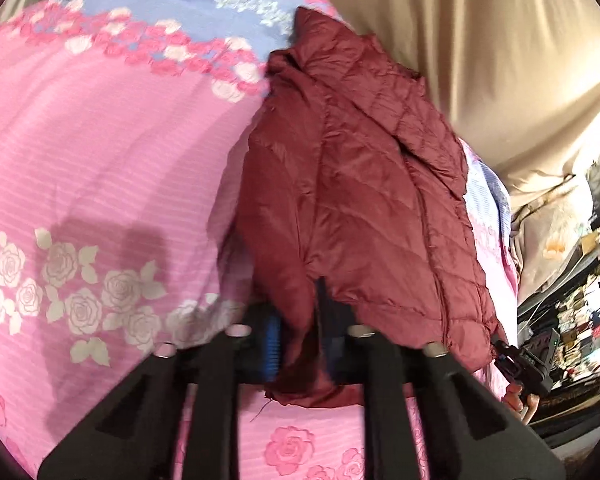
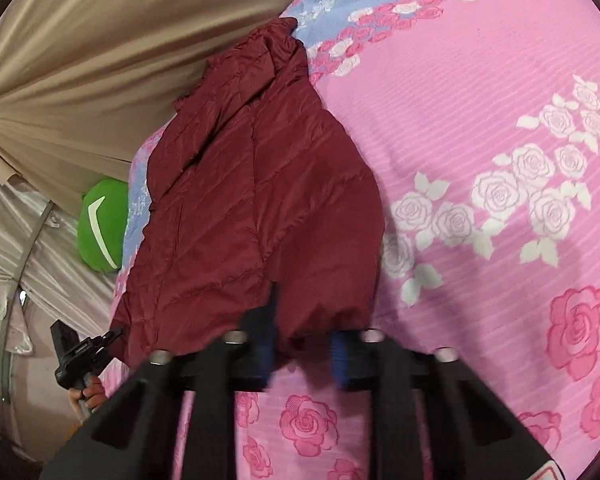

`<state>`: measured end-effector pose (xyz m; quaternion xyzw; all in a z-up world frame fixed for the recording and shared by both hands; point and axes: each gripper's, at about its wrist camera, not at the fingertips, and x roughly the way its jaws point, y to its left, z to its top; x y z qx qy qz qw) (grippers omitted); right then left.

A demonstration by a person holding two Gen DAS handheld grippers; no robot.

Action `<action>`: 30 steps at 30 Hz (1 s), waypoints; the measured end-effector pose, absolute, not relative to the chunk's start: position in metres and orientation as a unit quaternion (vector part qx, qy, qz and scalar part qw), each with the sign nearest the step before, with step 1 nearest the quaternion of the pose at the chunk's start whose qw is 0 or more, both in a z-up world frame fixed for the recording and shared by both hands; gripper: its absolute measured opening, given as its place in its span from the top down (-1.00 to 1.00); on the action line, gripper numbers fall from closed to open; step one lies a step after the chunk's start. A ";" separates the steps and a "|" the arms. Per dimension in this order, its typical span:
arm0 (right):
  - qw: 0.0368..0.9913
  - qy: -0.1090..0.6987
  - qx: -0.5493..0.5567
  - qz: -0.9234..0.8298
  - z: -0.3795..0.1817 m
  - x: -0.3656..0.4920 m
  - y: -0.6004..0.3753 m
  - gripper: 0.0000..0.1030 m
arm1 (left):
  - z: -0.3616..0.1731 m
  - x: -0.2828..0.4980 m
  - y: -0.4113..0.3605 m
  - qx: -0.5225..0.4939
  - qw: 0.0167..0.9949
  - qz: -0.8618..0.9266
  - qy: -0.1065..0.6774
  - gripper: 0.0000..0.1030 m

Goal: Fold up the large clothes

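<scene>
only the left view shows shelves (image 1: 580, 320); both jaws pinch the maroon jacket (image 1: 360, 208) hem.

Matte black plastic frames on both tools, each spreading into two wide angled arms with recessed triangular pockets, filling the lower part of either wrist view. Silver round screw heads along the upper ends of the arms, four per tool. Blue ribbed pads on the fingers of the left gripper (image 1: 296, 344) and of the right gripper (image 2: 302, 354). White-and-red label at lower right of the right wrist view. Black handle with a clip-like bracket, seen small at the frame edges, gripped by a hand (image 2: 86, 394).
</scene>
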<state>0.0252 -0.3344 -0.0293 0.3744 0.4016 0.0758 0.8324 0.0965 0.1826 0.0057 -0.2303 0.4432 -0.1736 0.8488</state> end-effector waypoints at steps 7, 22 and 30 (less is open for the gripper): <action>0.895 0.311 0.316 0.049 0.016 -0.011 -0.320 0.96 | 0.051 0.065 0.186 -0.228 0.874 -0.193 0.382 0.96; 0.976 -0.019 0.187 0.114 0.170 -0.186 -0.311 0.96 | 0.204 -0.099 0.223 -0.237 0.930 -0.255 0.116 0.96; 0.972 0.024 0.221 0.080 0.177 -0.114 -0.323 0.97 | 0.207 -0.006 0.185 -0.191 0.940 -0.204 0.194 0.95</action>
